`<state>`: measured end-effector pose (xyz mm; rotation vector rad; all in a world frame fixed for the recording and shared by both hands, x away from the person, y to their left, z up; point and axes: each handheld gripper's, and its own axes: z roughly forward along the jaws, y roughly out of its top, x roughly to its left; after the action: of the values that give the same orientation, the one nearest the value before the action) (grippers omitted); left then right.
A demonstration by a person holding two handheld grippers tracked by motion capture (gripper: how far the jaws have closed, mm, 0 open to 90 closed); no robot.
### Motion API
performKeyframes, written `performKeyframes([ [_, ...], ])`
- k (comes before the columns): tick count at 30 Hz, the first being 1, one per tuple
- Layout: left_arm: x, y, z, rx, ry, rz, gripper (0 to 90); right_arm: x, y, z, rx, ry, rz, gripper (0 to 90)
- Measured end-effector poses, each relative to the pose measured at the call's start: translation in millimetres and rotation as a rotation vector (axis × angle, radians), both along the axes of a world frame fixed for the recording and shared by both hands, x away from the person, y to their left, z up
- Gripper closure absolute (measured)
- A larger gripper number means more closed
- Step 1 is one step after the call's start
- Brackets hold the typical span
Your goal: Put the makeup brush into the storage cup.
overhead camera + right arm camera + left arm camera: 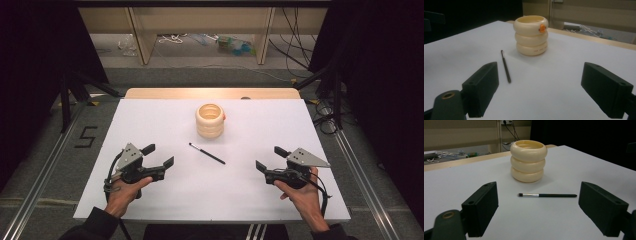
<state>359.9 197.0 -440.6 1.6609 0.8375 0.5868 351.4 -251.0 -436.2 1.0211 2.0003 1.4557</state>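
A cream holder [209, 120] shaped like three stacked rings stands upright at the back middle of the white table [150, 120]. A thin black brush [207, 153] lies flat in front of it. In the left gripper view the holder [528, 161] rises behind the brush [547, 195]. The right gripper view shows the holder [531, 35] with a small orange knob and the brush [505, 65] to its left. My left gripper [161, 155] rests open at the front left, nothing between its jaws. My right gripper [270, 158] sits open at the front right, likewise holding nothing.
A wooden strip [210, 93] borders the table's far edge. Beyond it stand wooden shelf legs [141, 35] with cables and clutter on the floor. Metal rails [45, 170] run along both sides of the table.
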Motion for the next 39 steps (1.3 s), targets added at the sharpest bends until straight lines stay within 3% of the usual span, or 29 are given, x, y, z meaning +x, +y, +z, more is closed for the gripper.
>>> performKeyframes([
  [8,0.1,-0.4,-0.1,-0.001,0.001,0.001,15.9,0.6,2.3,-0.7,-0.008,0.008,0.018,15.4],
  [13,0.1,-0.5,-0.1,-0.001,0.001,0.001,15.9,1.5,6.2,-0.7,-0.044,-0.024,0.033,15.5],
  [15,-0.4,-1.0,-0.4,-0.007,0.008,0.003,15.9,1.2,9.6,-0.2,-0.013,0.012,0.048,15.5],
  [18,0.9,-0.7,-0.4,0.009,-0.002,-0.006,15.9,2.4,10.8,0.7,-0.027,-0.006,0.062,15.6],
  [21,0.7,-1.1,-0.5,0.010,-0.001,-0.005,15.9,2.7,14.7,3.5,-0.031,0.022,0.086,16.1],
  [22,0.8,-1.0,-0.5,0.012,-0.002,-0.005,15.9,4.1,15.5,4.2,-0.051,-0.001,0.077,16.1],
  [24,0.7,-0.9,-0.6,0.011,0.000,-0.003,15.9,5.3,17.0,7.5,-0.069,0.017,0.089,16.1],
  [29,0.8,-1.1,-0.7,0.012,0.000,-0.004,15.9,13.1,23.2,13.8,-0.108,0.005,0.082,16.4],
  [31,0.8,-1.4,-0.7,0.011,0.001,-0.003,15.9,18.0,27.1,14.8,-0.128,0.016,0.092,16.5],
  [32,0.9,-1.4,-0.8,0.013,0.001,-0.004,15.9,20.8,30.6,16.3,-0.148,0.051,0.097,16.8],
  [39,1.0,-1.4,-1.2,0.013,0.005,-0.003,15.9,35.7,45.0,21.1,-0.218,0.080,0.131,18.1],
])
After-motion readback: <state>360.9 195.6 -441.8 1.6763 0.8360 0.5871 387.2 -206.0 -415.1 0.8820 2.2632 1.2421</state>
